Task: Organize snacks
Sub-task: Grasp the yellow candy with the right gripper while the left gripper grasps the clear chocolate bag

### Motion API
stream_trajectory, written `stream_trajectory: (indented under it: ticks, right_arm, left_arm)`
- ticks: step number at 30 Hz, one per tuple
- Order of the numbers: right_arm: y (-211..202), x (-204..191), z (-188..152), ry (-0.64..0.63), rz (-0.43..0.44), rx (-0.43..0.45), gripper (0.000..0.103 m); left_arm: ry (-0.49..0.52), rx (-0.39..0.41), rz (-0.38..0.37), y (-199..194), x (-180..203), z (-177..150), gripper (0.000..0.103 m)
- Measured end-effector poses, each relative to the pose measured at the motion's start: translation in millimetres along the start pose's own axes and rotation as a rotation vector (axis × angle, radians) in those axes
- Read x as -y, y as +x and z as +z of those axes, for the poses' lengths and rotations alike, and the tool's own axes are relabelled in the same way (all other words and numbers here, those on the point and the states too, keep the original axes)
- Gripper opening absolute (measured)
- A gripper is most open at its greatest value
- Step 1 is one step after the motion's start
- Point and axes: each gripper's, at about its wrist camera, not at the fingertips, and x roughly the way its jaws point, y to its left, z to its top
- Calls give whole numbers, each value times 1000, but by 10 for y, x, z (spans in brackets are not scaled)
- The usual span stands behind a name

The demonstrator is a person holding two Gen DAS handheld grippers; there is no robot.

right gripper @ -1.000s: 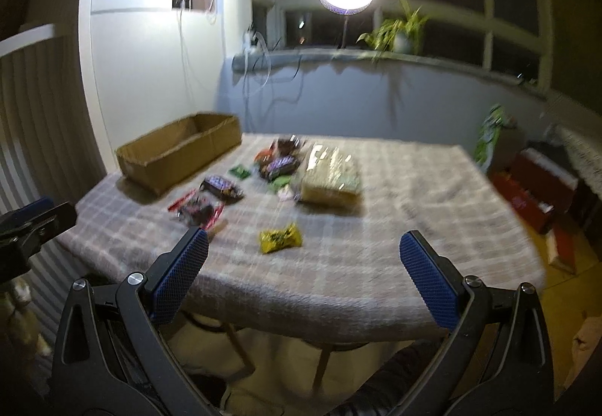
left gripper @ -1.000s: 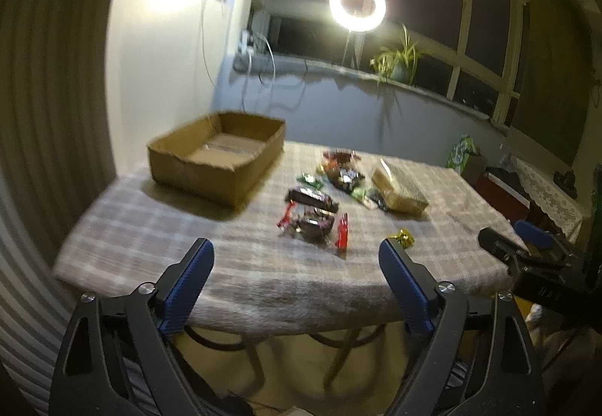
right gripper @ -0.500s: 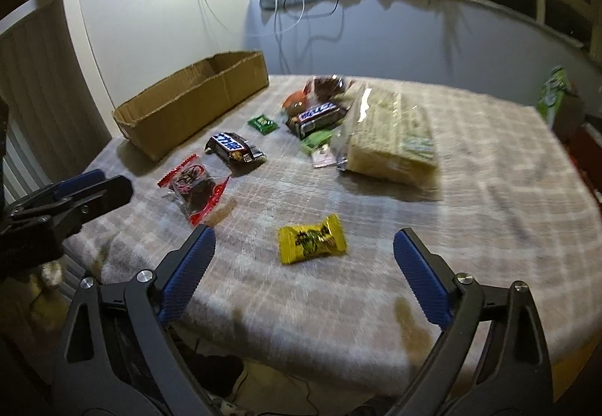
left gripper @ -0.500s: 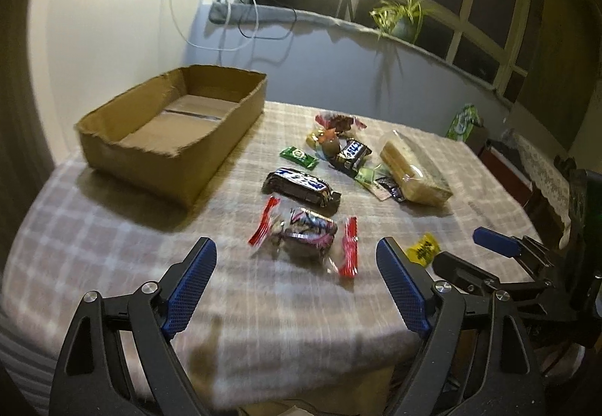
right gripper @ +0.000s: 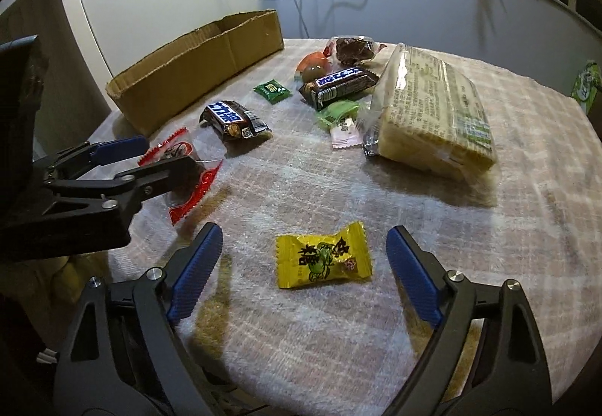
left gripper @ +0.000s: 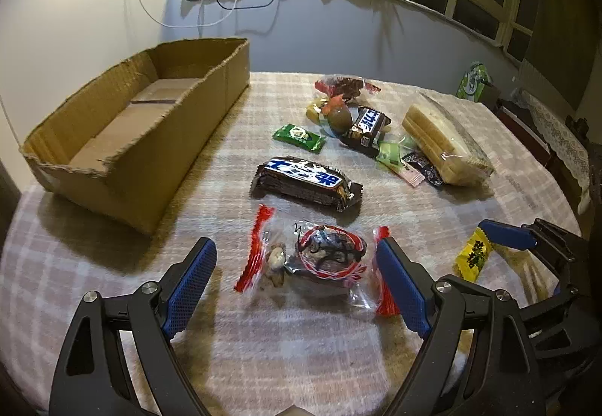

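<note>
The left gripper (left gripper: 295, 259) hangs low over the near edge of the desk (left gripper: 113, 265), its jaws wide apart and straddling a clear packet (left gripper: 320, 261) with red crimped ends; the blue pads (left gripper: 192, 278) stand just clear of the wrapper on either side and touch nothing. The right gripper (right gripper: 304, 258) points down at a yellow candy (right gripper: 323, 256), its jaws closing but still well apart, the candy lying flat between them and untouched.

The snacks lie scattered on the checked cloth. Just beyond the clear packet sits a dark chocolate bar (left gripper: 306, 182) with a blue and white label, and farther off a small green sachet (left gripper: 299, 137). A second chocolate bar (left gripper: 367, 130) lies in a far cluster with a red-wrapped packet (left gripper: 344, 84) and some round sweets. To the right of that cluster rests a large wafer pack (right gripper: 432, 111) in clear film, with a pale green sachet (right gripper: 336, 113) and a pink one (right gripper: 344, 135) against its left side.

An open cardboard box (left gripper: 131, 137) stands on the far left of the desk, well apart from the snacks, its visible inside bare. In the left wrist view the yellow candy lies at the near right edge, beside the right gripper's blue fingertip.
</note>
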Motion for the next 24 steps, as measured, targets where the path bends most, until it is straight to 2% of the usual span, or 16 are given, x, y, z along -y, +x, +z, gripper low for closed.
stream_trajectory:
  ticks: [3,5,7,11,12,13,16,18,24]
  right_arm:
    - [8,-1,8,-10,-3,-3,85]
    - [15,-2,9,-22,-16,-6,78]
    - [5,1,2,-29,-35,-8,71]
    - [-21,48,-12,-30,-61,-7,53]
    - [-29,57,-19,-32,-67,-6,47]
    - [-35,65,-22,-34,-73,-6,46]
    - [-59,105,-16,-19,-59,-1,38]
    - [-59,122,-5,-11,-49,2,27]
    - [-72,147,-22,-15,-39,8,20]
  left_arm:
    - [-4,-1,-9,27,8,-6,87]
    - [-2,-5,-13,43,18,-22,86]
    - [-3,-16,-18,78,22,-26,73]
    - [13,-6,-2,102,56,-27,61]
    - [17,-3,-2,99,66,-32,53]
    - [19,0,1,95,68,-35,50]
    - [6,1,-4,88,48,-36,47]
    - [-8,2,-10,82,26,-31,46]
    - [-16,12,-10,66,21,-44,43]
